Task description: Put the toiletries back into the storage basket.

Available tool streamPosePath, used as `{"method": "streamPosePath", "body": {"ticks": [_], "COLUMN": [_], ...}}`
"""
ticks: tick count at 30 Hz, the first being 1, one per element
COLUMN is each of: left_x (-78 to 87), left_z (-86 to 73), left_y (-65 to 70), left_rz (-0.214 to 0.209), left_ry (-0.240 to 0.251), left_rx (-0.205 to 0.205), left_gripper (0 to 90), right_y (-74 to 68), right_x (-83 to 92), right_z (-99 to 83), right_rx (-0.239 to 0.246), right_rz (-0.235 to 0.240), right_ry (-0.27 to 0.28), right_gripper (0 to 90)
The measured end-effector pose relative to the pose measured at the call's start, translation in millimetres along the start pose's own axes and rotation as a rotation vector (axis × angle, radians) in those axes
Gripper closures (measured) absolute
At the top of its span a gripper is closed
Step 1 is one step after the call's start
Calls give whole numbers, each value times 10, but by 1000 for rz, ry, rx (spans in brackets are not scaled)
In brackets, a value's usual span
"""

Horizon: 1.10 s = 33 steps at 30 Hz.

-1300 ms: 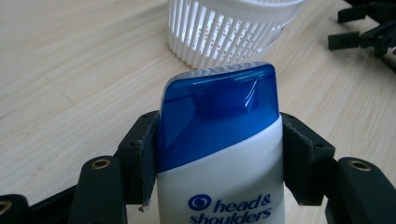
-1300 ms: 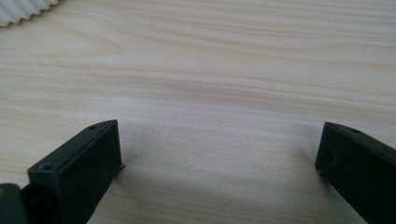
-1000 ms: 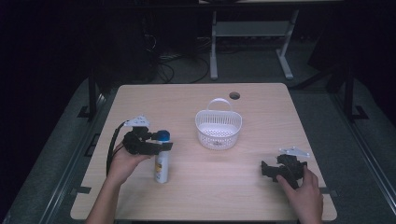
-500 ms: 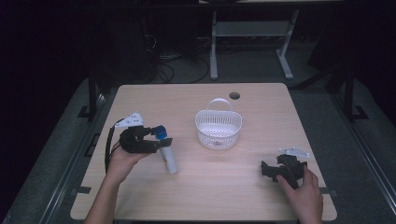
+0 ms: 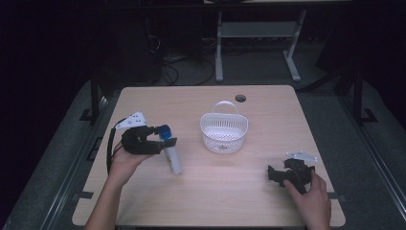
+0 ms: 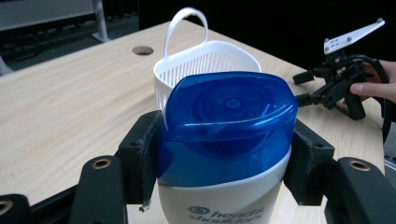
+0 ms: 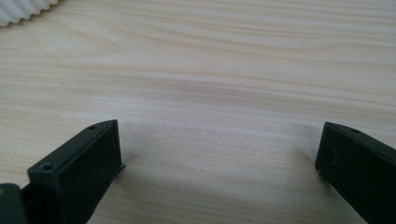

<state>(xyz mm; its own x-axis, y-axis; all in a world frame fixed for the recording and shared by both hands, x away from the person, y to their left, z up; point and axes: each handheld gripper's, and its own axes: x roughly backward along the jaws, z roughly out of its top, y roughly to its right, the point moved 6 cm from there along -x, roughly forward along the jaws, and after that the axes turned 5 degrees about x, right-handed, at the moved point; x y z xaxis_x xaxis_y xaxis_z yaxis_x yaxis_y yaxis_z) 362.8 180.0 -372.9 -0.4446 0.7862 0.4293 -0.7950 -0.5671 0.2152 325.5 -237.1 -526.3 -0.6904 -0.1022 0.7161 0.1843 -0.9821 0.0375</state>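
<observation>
— Two jaws of the left gripper [image 6: 224, 172] pinch the shampoo bottle [image 6: 224, 140] under its blue cap; lettering shows up close.
— From above, the bottle hangs tilted beside the basket [image 5: 223, 130]. Right gripper [image 7: 219, 172] is spread, low over the table [image 7: 210, 70].

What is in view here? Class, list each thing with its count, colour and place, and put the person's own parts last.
Shampoo bottle: one, white with a blue cap, tilted, left of table centre, clamped in the left gripper.
Basket: one, white with a loop handle, table centre.
Table: one, light wood, with a round hole near the far edge.
Left gripper: one, black, shut on the bottle's cap end.
Right gripper: one, black, jaws open, low over the table at near right.
Hands: two, left, right.
</observation>
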Motion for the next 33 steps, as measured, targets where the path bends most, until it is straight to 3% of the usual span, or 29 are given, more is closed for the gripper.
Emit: {"method": "streamPosePath", "body": {"ticks": [11,33], "left_x": [-49,-382], "left_z": [269,854], "left_y": [20,100], "left_rz": [-20,-61], "left_ry": [20,71], "left_rx": [-30,-86], "left_gripper": [375,375], "right_y": [1,0], "right_x": [1,1], "right_z": [0,0], "right_rx": [0,0], "right_rz": [-1,0], "right_ry": [1,0], "right_gripper": [0,0]}}
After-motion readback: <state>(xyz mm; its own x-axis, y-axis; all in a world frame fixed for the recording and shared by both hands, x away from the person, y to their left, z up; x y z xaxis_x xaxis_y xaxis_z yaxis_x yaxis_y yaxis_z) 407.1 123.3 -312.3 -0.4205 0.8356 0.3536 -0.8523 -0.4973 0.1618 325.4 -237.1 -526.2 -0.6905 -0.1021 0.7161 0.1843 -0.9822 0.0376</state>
